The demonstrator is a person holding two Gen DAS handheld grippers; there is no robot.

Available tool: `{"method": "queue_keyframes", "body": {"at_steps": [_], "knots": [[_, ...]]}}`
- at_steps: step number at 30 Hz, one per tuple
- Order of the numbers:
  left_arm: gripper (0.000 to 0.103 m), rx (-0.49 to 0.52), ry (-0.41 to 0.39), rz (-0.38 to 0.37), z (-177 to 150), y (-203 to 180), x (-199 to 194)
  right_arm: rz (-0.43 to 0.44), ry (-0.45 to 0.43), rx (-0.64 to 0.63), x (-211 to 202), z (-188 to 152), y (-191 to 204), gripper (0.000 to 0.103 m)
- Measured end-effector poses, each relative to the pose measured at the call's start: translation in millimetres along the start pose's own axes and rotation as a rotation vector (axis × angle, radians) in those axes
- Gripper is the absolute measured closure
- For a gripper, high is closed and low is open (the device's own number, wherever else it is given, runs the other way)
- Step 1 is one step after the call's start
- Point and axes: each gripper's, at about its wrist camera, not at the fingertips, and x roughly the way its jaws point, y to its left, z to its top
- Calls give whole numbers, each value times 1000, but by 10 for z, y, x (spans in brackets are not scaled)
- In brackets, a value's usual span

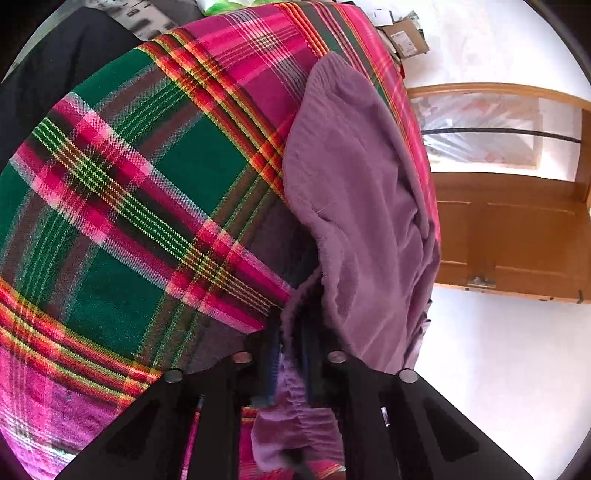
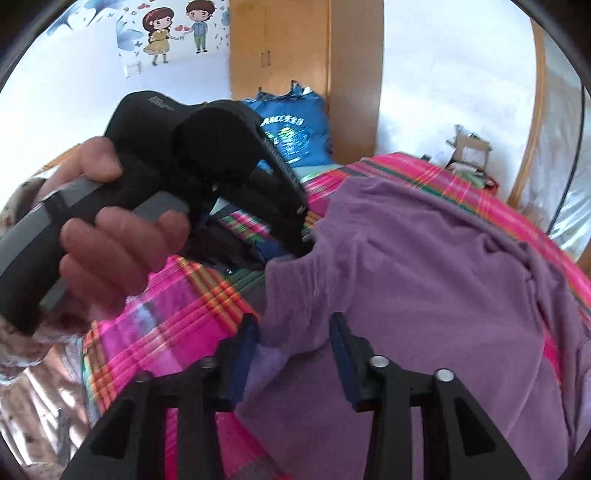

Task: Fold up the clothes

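Purple garment (image 1: pixel 354 206) apparently pinched in left gripper (image 1: pixel 291 332).

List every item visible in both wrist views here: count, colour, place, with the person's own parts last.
purple garment: one, purple, spread on the plaid cover
plaid cover: one, pink, green and red, under the garment
blue bag: one, blue with print, behind the cover by the wardrobe
wardrobe: one, wooden, against the wall
cartoon wall sticker: one, boy and girl, on the white wall
cardboard box: one, brown, beyond the cover
left gripper: black, shut on the garment's edge
right gripper: black, open around a garment fold
hand: one, holding the left gripper's handle
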Motion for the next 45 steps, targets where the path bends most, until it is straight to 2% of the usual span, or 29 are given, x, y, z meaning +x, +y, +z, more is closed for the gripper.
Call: {"method": "queue_keyframes", "body": {"at_steps": [1,2,5,10,12,13,16,23,29,33,35,39,42,45], "knots": [[97,0,-3,-6,-2,5,-27,-3,-7,8,2,5,-9,93],[97,0,-7,-11,-5,11,-54,-15,-10,6,-9,22,-9,98],[97,-1,-17,-28,-12,27,-136,-39,-17,-33,-71,52,53,99],[98,-7,-44,-46,-32,110,-297,1,-50,-43,-235,113,145,100],[98,-29,-44,-45,-39,188,-279,-9,-50,-94,-233,102,258,100],[98,-39,-43,-45,-43,227,-270,-26,-44,-128,-203,85,342,100],[98,-71,-43,-45,-54,344,-243,23,-4,-135,-117,41,448,100],[98,-88,-35,-61,-50,447,-270,24,30,-242,7,-6,734,100],[95,-65,1,-86,-48,472,-252,34,81,-232,232,39,749,100],[86,-94,4,-149,-95,574,-287,39,105,-223,309,39,736,97],[84,-117,-2,-185,-133,650,-317,53,111,-206,297,44,702,97],[75,-149,-54,-207,-275,760,-457,91,122,-152,264,51,581,96],[75,-154,-110,-180,-406,857,-645,89,119,-79,151,34,394,92],[75,-156,-133,-176,-568,906,-760,75,81,5,-84,-39,122,89]]}}
